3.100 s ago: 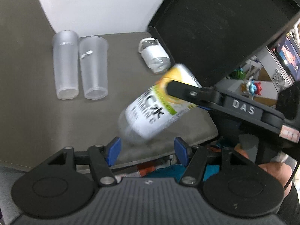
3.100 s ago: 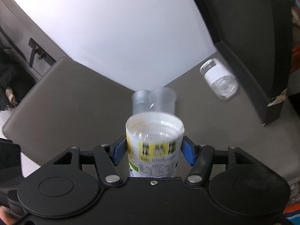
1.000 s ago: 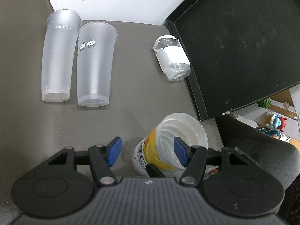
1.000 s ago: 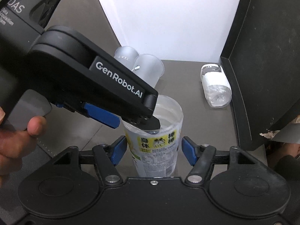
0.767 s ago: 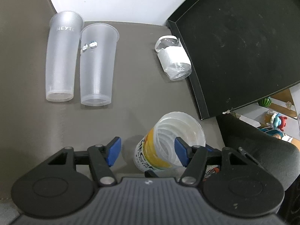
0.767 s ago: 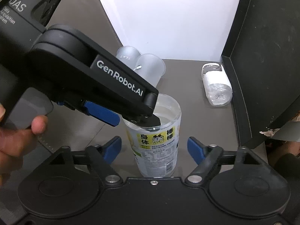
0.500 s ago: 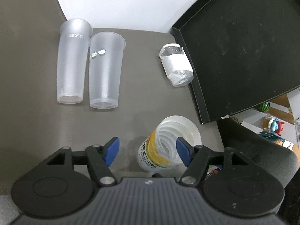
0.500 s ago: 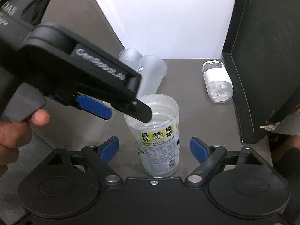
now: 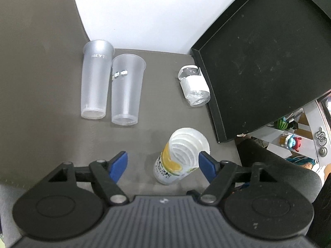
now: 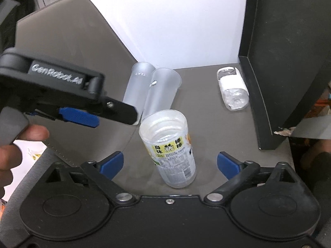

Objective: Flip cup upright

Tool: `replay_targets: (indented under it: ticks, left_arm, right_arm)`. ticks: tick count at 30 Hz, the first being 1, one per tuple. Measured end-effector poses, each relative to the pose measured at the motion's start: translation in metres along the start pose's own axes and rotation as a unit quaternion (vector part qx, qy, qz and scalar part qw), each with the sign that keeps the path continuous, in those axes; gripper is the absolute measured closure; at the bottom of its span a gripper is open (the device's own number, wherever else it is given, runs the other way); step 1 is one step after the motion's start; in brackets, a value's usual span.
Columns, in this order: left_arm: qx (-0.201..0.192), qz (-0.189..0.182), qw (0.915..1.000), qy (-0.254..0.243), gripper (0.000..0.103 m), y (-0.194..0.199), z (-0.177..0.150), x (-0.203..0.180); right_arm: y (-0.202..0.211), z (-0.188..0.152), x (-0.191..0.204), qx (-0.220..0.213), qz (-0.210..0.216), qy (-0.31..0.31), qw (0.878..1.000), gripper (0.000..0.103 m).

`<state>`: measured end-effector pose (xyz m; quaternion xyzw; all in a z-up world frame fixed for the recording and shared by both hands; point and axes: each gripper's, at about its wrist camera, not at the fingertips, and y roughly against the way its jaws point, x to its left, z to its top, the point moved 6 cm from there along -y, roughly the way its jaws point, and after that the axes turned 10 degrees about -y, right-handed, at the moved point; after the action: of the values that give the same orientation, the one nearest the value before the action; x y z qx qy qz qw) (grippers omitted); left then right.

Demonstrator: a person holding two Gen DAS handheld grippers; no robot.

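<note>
Right wrist view: clear ribbed plastic cup with printed label stands upright on grey mat. Right gripper jaws now spread wider, released; left gripper spread, raised clear.

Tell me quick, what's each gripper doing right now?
Left gripper: open, holding nothing.
Right gripper: open, clear of the upright labelled cup.

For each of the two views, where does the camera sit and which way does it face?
Left wrist: on the left gripper, looking steeply down at the labelled cup; its blue fingers show.
Right wrist: on the right gripper, facing forward and down over the same cup; the left gripper and hand show.
Shared: cup, two frosted cups, black tray.
</note>
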<state>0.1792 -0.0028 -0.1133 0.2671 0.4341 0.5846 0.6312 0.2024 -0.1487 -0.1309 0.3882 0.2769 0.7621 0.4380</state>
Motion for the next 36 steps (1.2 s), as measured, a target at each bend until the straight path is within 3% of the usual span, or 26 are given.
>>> replay_targets:
  ticks: [4, 22, 36]
  left_arm:
    - [-0.011, 0.000, 0.9999, 0.001, 0.029, 0.012, -0.005, -0.002]
    - [-0.055, 0.022, 0.9982, 0.004, 0.025, 0.068, -0.032, 0.002]
    - [-0.087, 0.031, 0.9957, -0.013, 0.024, 0.105, -0.050, -0.002]
  right_arm:
    - [0.012, -0.002, 0.003, -0.003, 0.002, -0.001, 1.000, 0.000]
    - [0.062, -0.005, -0.008, -0.005, -0.019, -0.045, 0.999, 0.000]
    - [0.111, 0.006, -0.007, -0.048, -0.021, -0.051, 0.997, 0.000]
